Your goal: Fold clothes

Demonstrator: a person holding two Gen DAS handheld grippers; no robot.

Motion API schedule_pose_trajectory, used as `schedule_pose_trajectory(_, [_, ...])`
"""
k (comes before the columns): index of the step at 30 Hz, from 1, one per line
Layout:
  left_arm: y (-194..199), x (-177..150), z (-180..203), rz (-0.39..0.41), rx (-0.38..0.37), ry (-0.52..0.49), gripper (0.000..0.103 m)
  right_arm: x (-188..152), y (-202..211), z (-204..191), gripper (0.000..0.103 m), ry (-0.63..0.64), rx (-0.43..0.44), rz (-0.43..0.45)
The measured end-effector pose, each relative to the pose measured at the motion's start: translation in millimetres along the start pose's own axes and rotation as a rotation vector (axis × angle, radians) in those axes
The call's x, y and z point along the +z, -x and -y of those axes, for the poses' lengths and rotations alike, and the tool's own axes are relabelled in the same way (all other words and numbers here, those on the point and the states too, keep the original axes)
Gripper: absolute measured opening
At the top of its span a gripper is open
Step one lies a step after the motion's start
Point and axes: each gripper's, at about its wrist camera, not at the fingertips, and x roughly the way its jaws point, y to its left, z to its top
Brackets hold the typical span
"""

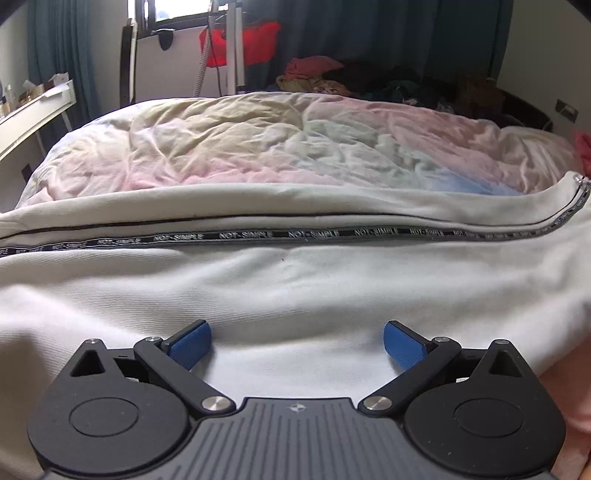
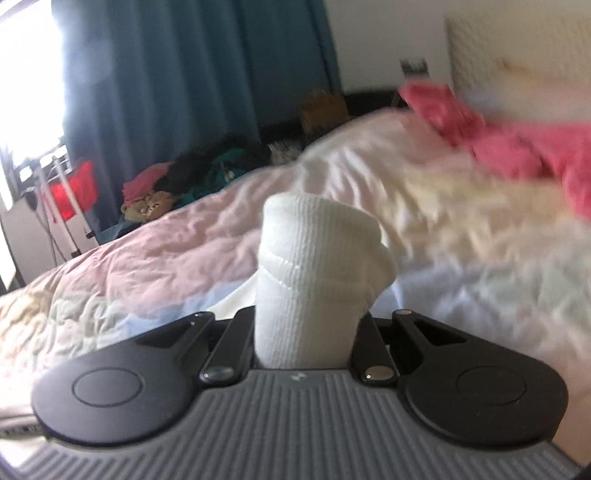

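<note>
Two claws are in view. One, the left claw (image 1: 297, 345), stands wide apart, its blue pads (image 1: 190, 345) hovering low over a white garment (image 1: 295, 280) with nothing between them. That garment lies spread flat across the near part of the bed (image 1: 280, 147), and a black tape (image 1: 258, 236) printed with "NOT-SIMPLE" runs across it from side to side, beyond the pads. Past the tape lies a rumpled pastel duvet, and at the far edge of the bed sits a heap of mixed clothes (image 1: 332, 77) before dark teal curtains (image 1: 388, 33).

On the other side, the right claw (image 2: 306, 332) is clamped narrowly on a ribbed white cuff (image 2: 314, 266), which stands up from between its fingers. Behind it the duvet slopes away, blurred, with pink cloth (image 2: 517, 144) lying on it to the right.
</note>
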Motion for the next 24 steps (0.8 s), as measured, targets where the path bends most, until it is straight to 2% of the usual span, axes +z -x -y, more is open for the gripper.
schedule_pose_trajectory(3, [8.3, 6.3, -10.9, 0.012, 0.002, 0.036, 0.101, 6.6, 17.7, -27.2, 0.014, 0.101, 0.009, 0.079])
schedule_pose_trajectory(6, [21.2, 14.4, -32.4, 0.025, -0.013, 0.123, 0.101, 10.9, 44.4, -65.3, 0.014, 0.214, 0.055, 0.179])
schedule_pose_trajectory(10, [47.1, 23.3, -71.5, 0.081, -0.032, 0.258, 0.101, -2.2, 92.8, -132.4, 0.014, 0.388, 0.184, 0.323])
schedule_pose_trajectory(12, [58.4, 24.3, -92.9, 0.106, -0.092, 0.342, 0.102, -18.8, 113.5, -165.1, 0.014, 0.453, 0.275, 0.359])
schedule_pose_trajectory(15, [67.2, 19.5, -124.9, 0.132, -0.271, 0.509, 0.102, -59.5, 131.2, -211.3, 0.014, 0.553, 0.426, 0.323])
schedule_pose_trajectory(18, [63.6, 13.9, -136.6, 0.118, -0.375, 0.597, 0.102, -120.4, 132.9, -251.1, 0.015, 0.702, 0.547, 0.196])
schedule_pose_trajectory(21, [51.5, 12.1, -133.9, 0.077, -0.425, 0.613, 0.103, -191.4, 124.2, -274.5, 0.015, 0.942, 0.581, 0.074])
schedule_pose_trajectory(22, [46.8, 10.7, -131.3, 0.066, -0.439, 0.617, 0.103, -202.0, 123.0, -274.9, 0.015, 0.975, 0.568, 0.077])
schedule_pose_trajectory(24, [37.4, 9.1, -126.2, 0.043, -0.459, 0.614, 0.103, -201.9, 123.7, -270.9, 0.015, 0.976, 0.561, 0.098])
